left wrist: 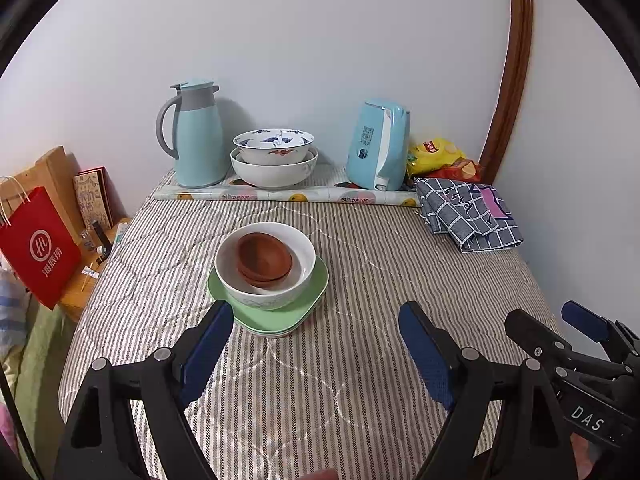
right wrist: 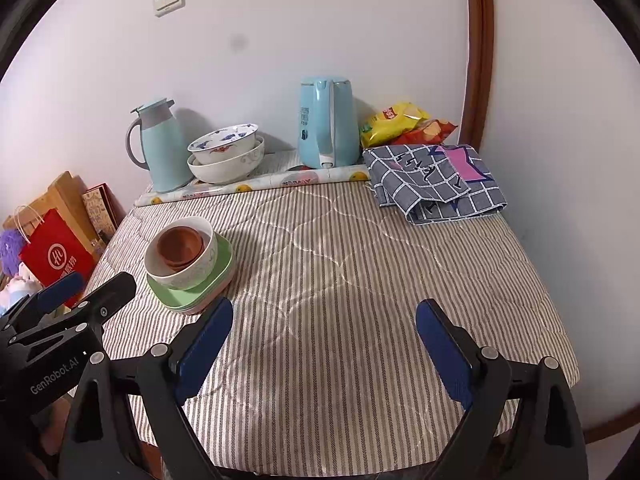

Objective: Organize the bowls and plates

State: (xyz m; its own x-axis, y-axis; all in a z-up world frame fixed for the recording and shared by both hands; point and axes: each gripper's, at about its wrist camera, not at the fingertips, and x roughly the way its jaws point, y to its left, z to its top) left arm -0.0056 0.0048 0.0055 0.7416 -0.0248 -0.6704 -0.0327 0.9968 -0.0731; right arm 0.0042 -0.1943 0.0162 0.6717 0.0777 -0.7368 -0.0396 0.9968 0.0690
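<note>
Table [left wrist: 360,380]: its striped quilted cover is offering soft, uneven footing; dishes set down hard are likely tipping or sliding on it.
Open room: the right half and near edge are lying bare, giving the widest space for moving; the left edge is dropping toward a red bag [left wrist: 38,246] and clutter below.
Back edge: a thermos [left wrist: 198,136], a kettle [left wrist: 378,146] and two nested large bowls [left wrist: 274,158] are crowding it, so reaching there is risking a knock.
Folded cloth [right wrist: 436,178]: sitting at the back right corner, narrowing that side.
Stack: green plates [left wrist: 280,312] are carrying a white bowl [left wrist: 266,276] holding brown dishes [left wrist: 264,258], left of centre; the brown ones seem tilted, so lifting the whole pile is risking a spill.
Left gripper [left wrist: 316,344]: fingers spread wide, holding nothing, hovering just before the stack; one finger is nearly touching the plate rim.
Right gripper [right wrist: 324,344]: fingers spread, empty, over bare cover.
</note>
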